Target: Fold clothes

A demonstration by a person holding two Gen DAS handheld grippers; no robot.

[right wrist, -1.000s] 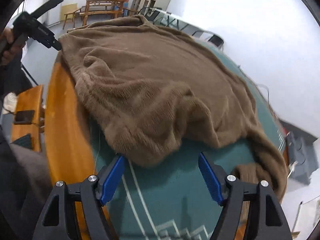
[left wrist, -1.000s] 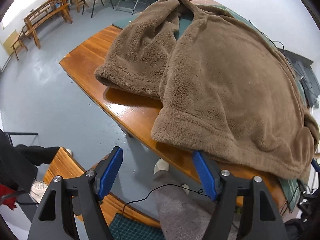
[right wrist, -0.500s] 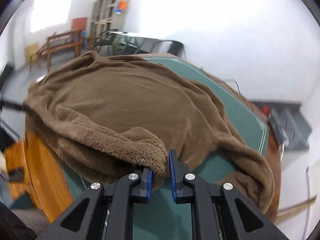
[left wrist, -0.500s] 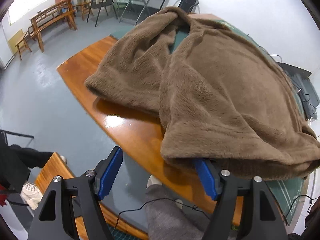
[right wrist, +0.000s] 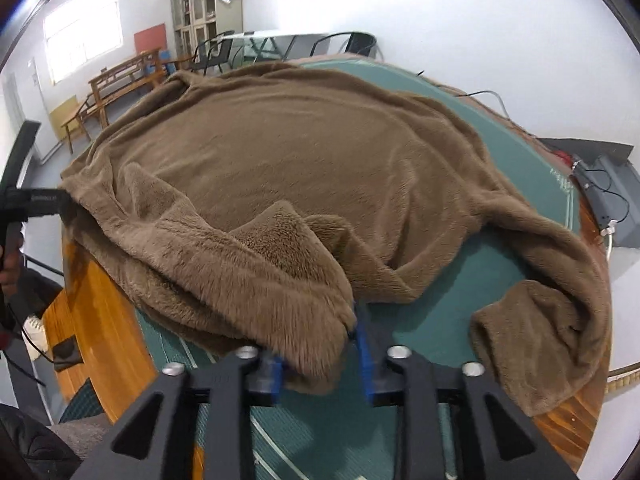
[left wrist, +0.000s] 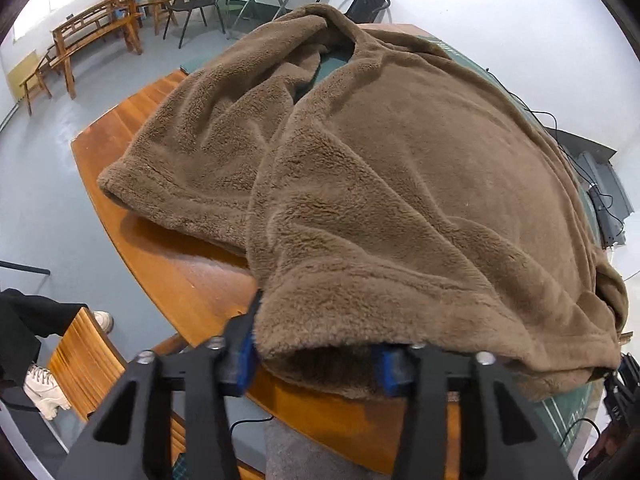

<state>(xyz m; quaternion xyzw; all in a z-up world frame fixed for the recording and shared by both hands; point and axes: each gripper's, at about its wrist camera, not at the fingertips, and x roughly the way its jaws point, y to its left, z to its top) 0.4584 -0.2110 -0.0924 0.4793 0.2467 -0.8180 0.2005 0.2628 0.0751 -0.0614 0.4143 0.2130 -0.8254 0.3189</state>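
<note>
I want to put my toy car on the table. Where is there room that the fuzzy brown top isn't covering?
The brown top covers most of the table. Bare green mat shows between the top's bottom edge and its loose sleeve. Bare wood runs along the table's edge beside the other sleeve. Near both claws it is crowded with fabric.

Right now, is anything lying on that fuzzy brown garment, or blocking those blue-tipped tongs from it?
Nothing visible is. Both the left tongs and the right tongs have the fuzzy brown fleece garment's hem between their blue pads, and its top is bare.
</note>
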